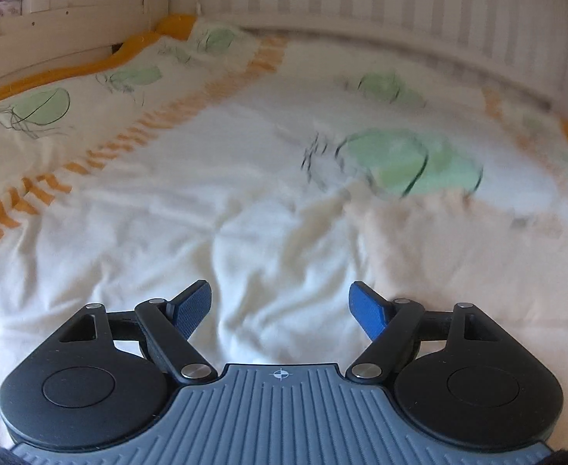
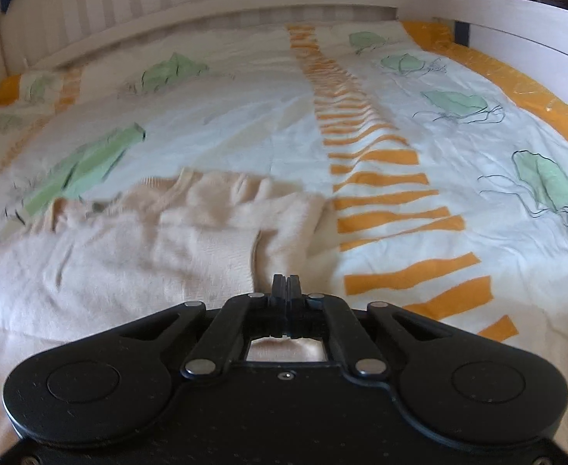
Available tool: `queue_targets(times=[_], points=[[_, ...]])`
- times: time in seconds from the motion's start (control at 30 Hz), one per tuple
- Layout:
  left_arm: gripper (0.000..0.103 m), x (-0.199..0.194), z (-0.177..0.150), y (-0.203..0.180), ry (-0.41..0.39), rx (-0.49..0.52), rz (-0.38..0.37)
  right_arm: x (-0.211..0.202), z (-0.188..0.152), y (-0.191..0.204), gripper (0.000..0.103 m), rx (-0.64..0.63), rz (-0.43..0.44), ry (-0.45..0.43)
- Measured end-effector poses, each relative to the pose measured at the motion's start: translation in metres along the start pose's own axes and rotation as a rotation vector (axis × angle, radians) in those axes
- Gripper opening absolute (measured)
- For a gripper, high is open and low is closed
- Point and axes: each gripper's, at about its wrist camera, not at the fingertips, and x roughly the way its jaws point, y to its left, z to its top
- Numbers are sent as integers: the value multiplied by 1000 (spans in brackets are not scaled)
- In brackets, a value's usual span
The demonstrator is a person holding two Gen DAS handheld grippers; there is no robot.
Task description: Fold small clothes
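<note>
Two grippers tilt down over the bedspread [image 2: 245, 116] — the left gripper [image 1: 280, 306] spread wide with nothing between its blue pads, the right gripper [image 2: 286, 285] clamped tight at the near edge of the cream garment [image 2: 129, 240], whether pinching it unclear — the garment lying crumpled, stretching leftward.

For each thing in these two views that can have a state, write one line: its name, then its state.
Left gripper: open, nothing between its fingers.
Right gripper: shut; whether it pinches cloth cannot be told.
Garment: cream, lying rumpled on the bed, partly folded over itself.
Bedcover: spread out, lightly creased.
</note>
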Motion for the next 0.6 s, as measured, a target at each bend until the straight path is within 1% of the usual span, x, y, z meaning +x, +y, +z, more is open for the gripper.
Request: queue_targets(times=[0.07,0.13,0.2,0.27,0.37,0.43,0.47,0.53,0.57,0.6], points=[[77,3,12,-2,2,-10,-20,-7,5,1,10,-4,12,-44],[77,13,24,-8,6,-18,-25,-8,11,8,16,-22,28,-65],[77,24,33,-16,0,-16,-41,-6,14,16,16,-33,43,-69],[77,39,40,-25,15,-2,-36,-2,15,23,16,-49,55,-64],[77,65,39,-32,82,-2,-7,1,11,30,16,-67,67,-54],[77,79,28,-32,156,1,-5,3,7,32,16,-75,71,-39],[77,82,19,-33,174,28,-6,4,4,33,16,-79,73,-32],[78,71,4,-37,106,119,-1,4,-1,35,16,-86,77,-23],[78,66,-2,-37,96,139,0,3,-4,36,16,-90,82,-23],[78,62,-6,-34,86,130,-6,3,-6,38,16,-91,86,-23]])
